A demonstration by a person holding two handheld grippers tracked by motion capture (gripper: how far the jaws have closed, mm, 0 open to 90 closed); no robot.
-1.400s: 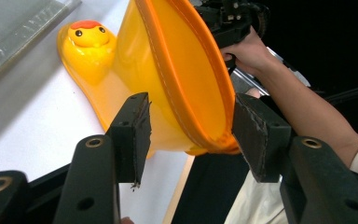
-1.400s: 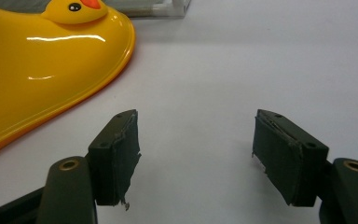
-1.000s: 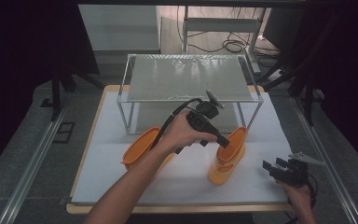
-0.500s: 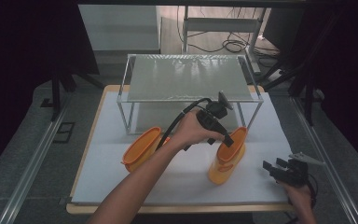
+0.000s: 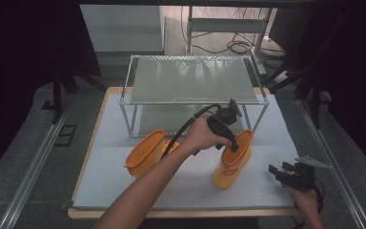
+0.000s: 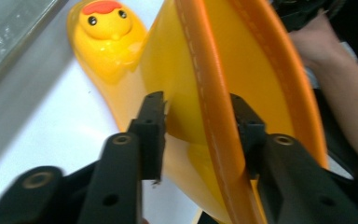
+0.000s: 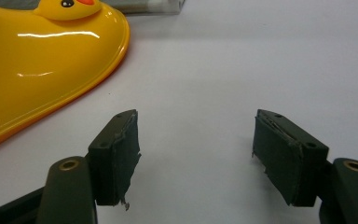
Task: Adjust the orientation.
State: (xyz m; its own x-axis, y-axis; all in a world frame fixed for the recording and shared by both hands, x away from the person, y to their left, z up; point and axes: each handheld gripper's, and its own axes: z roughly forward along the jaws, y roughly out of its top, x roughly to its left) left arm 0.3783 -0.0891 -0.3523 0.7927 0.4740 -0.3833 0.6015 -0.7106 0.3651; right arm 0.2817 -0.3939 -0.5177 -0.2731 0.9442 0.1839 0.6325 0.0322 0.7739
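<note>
While the left gripper (image 6: 196,126) pinches the rim of the upright boot (image 5: 232,160) at centre frame, the right gripper (image 7: 196,156) rests agape at lower right; another boot (image 5: 145,152) lies left.

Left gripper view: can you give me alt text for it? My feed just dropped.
The left gripper has its two black jaws astride the orange rim of a yellow boot, one jaw inside the opening and one outside. The boot's toe, with a duck face, rests on the white table. A person's forearm is at right.
</note>
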